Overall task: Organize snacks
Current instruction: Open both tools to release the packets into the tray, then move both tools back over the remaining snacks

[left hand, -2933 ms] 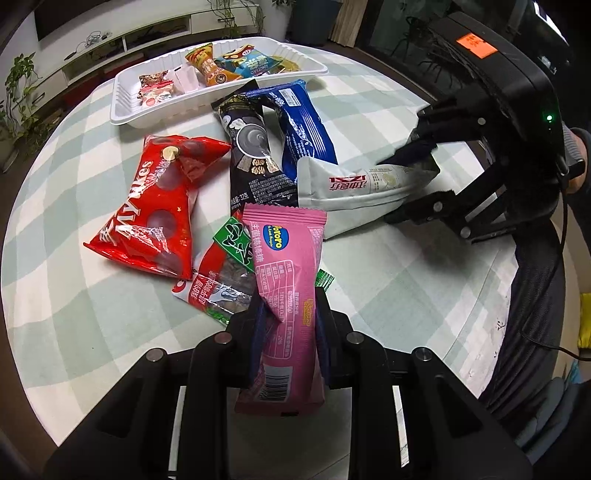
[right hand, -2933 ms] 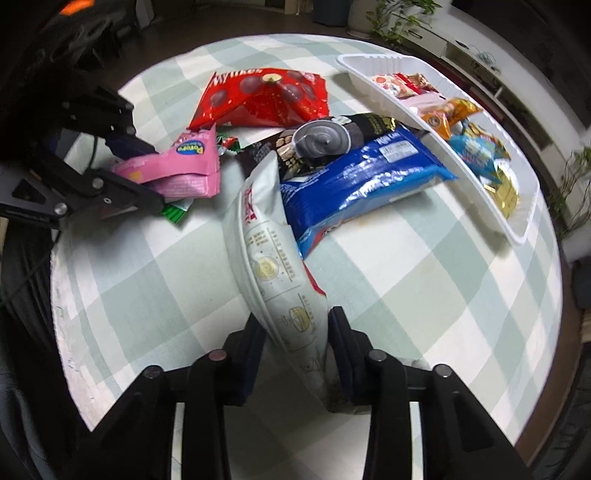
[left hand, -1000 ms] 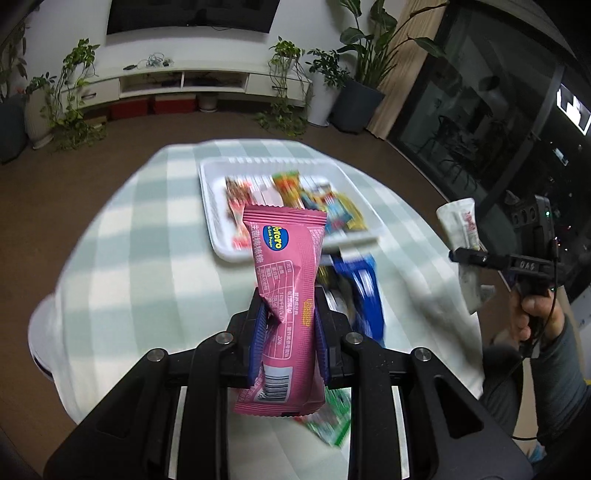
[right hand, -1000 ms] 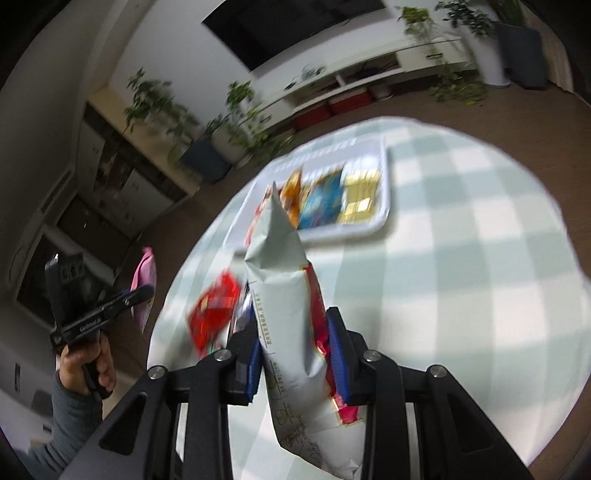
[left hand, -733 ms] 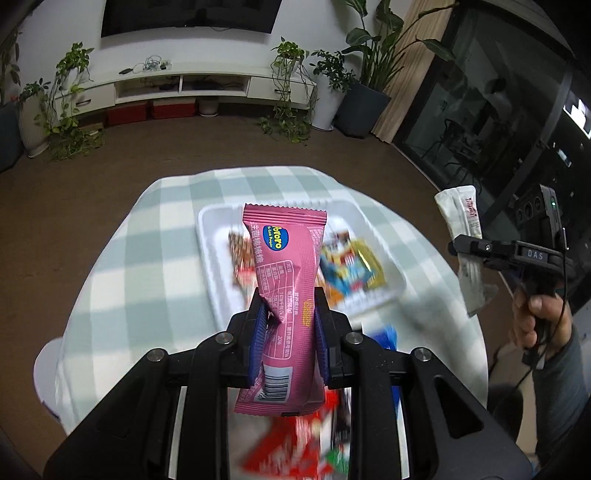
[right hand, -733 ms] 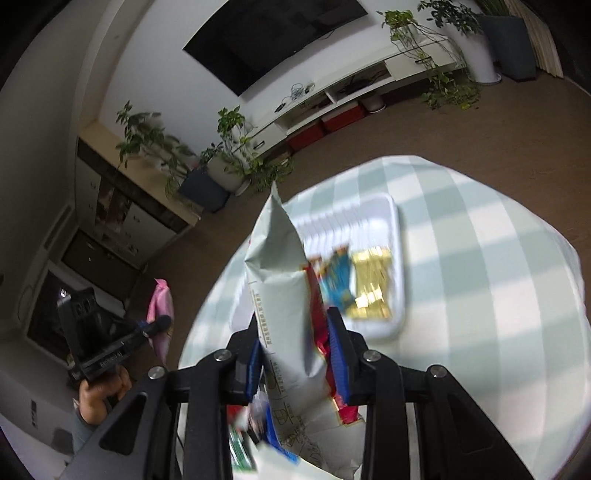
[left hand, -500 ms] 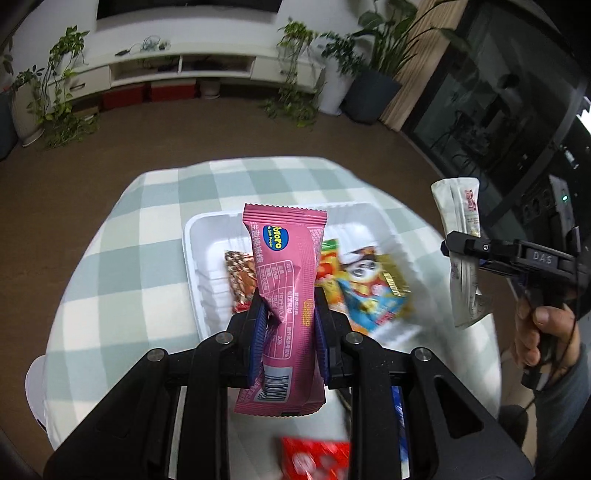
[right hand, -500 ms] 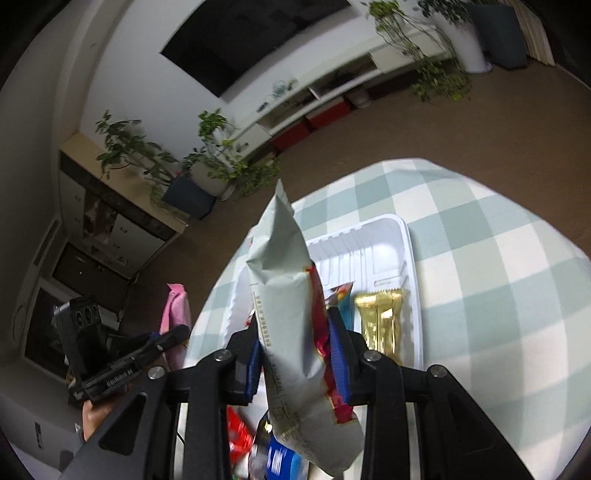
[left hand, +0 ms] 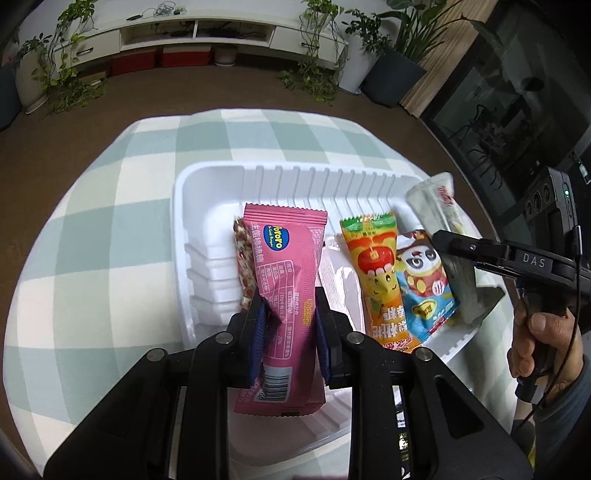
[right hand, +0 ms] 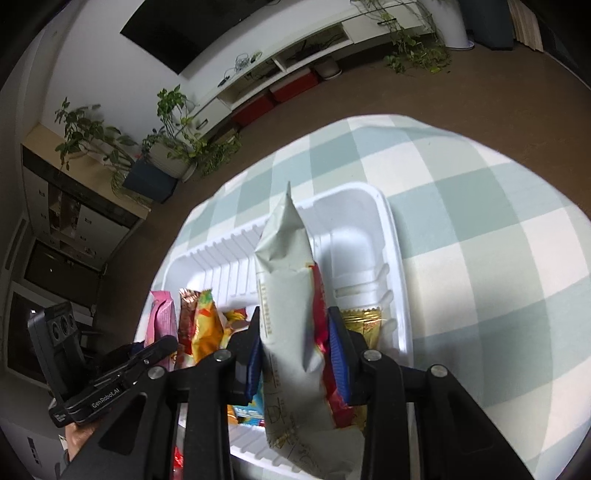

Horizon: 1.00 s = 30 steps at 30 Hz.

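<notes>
Nearest to us, in the left wrist view, the left gripper (left hand: 290, 325) pinches a pink snack packet (left hand: 284, 280) between its blue pads, the packet standing up out of the jaws with its barcode end hanging below them. In the right wrist view the right gripper (right hand: 295, 354) clamps a pale grey-green snack bag (right hand: 288, 295) the same way, a red edge of the bag showing against the right pad and its crumpled lower end drooping under the jaws.

Just beyond both we see the white tray (left hand: 207, 258), and each held packet hangs over it. Inside it lie an orange cartoon packet (left hand: 376, 273) and a blue panda packet (left hand: 424, 288) side by side, with a speckled red bar (left hand: 243, 266) partly hidden behind the pink packet. From the right wrist we also make out a gold packet (right hand: 364, 321) near the tray's right wall.

At the right edge of the left wrist view, a hand (left hand: 535, 339) grips the handle of the right gripper, which carries the grey bag over the tray's right end.

The tray sits on a table under a green and white checked cloth (left hand: 122, 184). Farther off we see brown floor, potted plants (left hand: 317, 74) and a low white cabinet (left hand: 207, 33) along the wall.
</notes>
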{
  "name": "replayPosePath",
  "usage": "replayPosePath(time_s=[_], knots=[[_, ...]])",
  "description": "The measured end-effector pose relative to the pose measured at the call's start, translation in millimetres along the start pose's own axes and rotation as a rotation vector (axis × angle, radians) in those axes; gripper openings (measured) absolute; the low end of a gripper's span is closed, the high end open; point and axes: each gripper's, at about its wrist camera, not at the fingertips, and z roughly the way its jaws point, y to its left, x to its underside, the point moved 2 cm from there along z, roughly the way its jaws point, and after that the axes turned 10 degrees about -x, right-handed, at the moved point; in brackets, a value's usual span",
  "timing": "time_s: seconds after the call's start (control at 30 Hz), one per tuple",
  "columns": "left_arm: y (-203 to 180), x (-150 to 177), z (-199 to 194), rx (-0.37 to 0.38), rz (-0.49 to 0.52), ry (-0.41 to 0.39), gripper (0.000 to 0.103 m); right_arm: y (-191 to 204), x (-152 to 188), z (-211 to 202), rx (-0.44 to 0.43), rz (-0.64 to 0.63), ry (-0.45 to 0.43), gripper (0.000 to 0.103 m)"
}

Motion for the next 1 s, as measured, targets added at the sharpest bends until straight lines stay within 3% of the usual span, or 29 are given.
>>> replayPosePath(time_s=[0.17, 0.3, 0.57, 0.63, 0.73, 0.83, 1.0], knots=[[-4, 8, 7, -0.021, 0.015, 0.015, 0.026, 0, 2, 0, 0.014, -0.007, -0.008, 0.039], [-7, 13, 4, -0.032, 0.021, 0.015, 0.057, 3, 4, -4, 0.037, -0.024, -0.017, 0.055], [-11, 20, -21, -0.035, 0.036, -0.014, 0.071, 8, 10, -21, 0.035, -0.048, -0.051, 0.063], [-10, 23, -34, -0.037, 0.033, -0.036, 0.079, 14, 15, -32, 0.026, -0.056, -0.068, 0.064], [-8, 31, -63, -0.038, 0.031, -0.080, 0.094, 23, 24, -59, -0.005, -0.062, -0.116, 0.074], [-9, 45, -94, -0.050, 0.050, -0.140, 0.103, 35, 44, -89, -0.038, -0.089, -0.166, 0.088], [-18, 91, -137, -0.041, 0.132, -0.204, 0.103, 50, 107, -128, -0.094, -0.159, -0.198, 0.098]])
